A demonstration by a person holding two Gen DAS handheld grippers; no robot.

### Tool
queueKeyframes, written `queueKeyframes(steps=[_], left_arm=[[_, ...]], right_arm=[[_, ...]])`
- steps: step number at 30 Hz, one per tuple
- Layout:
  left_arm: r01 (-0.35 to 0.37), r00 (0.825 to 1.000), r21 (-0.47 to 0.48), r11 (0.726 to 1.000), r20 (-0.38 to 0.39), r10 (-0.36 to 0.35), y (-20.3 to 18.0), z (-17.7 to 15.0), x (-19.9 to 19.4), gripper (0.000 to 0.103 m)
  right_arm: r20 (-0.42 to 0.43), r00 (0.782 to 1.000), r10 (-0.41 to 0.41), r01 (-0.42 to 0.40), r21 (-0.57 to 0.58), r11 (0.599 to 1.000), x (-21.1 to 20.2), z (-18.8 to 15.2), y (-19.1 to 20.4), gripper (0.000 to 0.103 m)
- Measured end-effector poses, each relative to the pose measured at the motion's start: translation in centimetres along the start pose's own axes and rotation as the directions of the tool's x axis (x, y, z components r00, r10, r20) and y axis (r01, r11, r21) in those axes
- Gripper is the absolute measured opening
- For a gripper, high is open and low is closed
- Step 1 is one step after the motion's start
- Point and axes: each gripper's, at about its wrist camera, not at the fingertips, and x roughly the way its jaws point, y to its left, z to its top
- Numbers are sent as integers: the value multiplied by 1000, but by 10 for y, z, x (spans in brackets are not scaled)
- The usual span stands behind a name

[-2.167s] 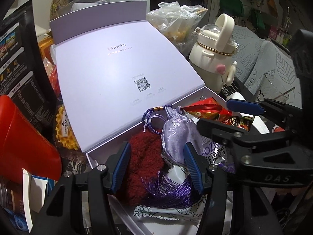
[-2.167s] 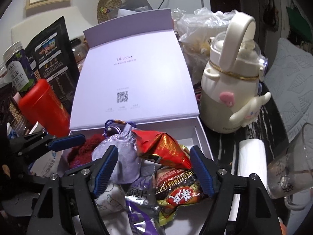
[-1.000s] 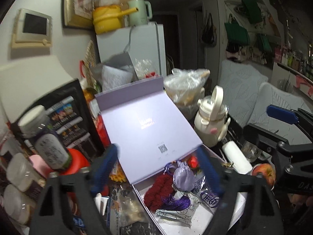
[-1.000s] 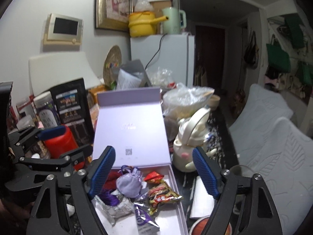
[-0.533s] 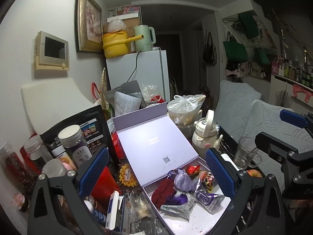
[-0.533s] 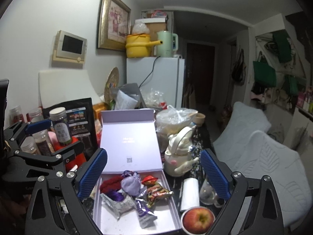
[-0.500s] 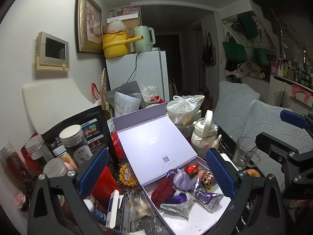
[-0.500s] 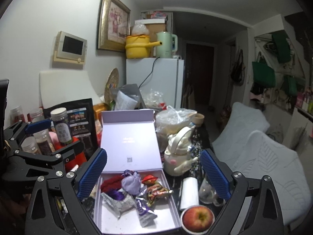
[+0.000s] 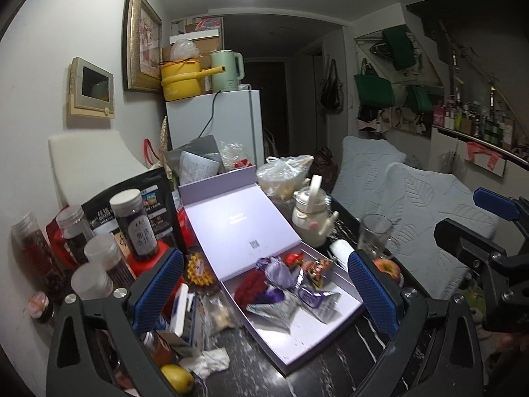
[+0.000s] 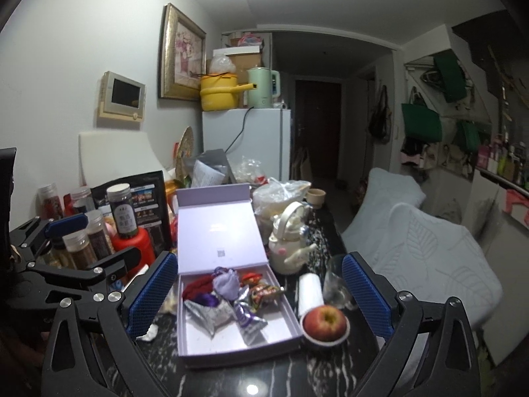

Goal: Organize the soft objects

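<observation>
Dark marbled tabletop, cluttered. Open lilac box lies ahead, between both sets of jaws. Inside: red knit piece, lilac pouch, snack packets. Left gripper jaws wide apart, empty; right gripper jaws opening, empty. Judgement: soft items boxed; lid not yet closed.

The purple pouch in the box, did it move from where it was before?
No. The purple pouch lies between the red knit piece and the red snack wrapper in the lilac box, as earlier; only the cameras backed away.
</observation>
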Motion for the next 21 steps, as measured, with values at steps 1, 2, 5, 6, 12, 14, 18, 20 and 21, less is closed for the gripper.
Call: queueKeyframes(steps=[1, 2, 5, 6, 12, 14, 18, 20, 21], left_arm=[[7, 1000, 0, 1000, 1, -7, -1, -3, -3, 102], [13, 1000, 1, 1000, -1, -13, -3, -7, -7, 102], [20, 1000, -1, 1000, -10, -20, -7, -20, -16, 102], [25, 1000, -3, 1000, -16, -25, -8, -25, -18, 102], [47, 998, -16, 999, -46, -47, -10, -53, -21, 102], [54, 997, -16, 998, -60, -55, -11, -63, -21, 102], [59, 994, -20, 998, -87, -61, -13, -82, -19, 102], [62, 993, -22, 998, -99, -64, -14, -88, -19, 102], [63, 992, -22, 998, -106, -65, -14, -92, -19, 102]], right_arm=[[1, 1000, -9, 9, -1, 1000, -5, -3, 1, 102], [0, 1000, -16, 16, -1, 1000, -10, -7, 2, 102], [-22, 999, -27, 27, 3, 1000, -21, -21, 3, 102], [-33, 999, -35, 36, 4, 999, -25, -27, 3, 102], [-97, 992, -86, 87, 9, 996, -33, -62, 4, 102], [-116, 988, -98, 100, 13, 995, -34, -73, 5, 102], [-142, 984, -111, 114, 15, 993, -38, -89, 6, 102], [-151, 983, -105, 110, 23, 994, -38, -95, 6, 102], [-157, 982, -101, 107, 30, 994, -38, -99, 6, 102]])
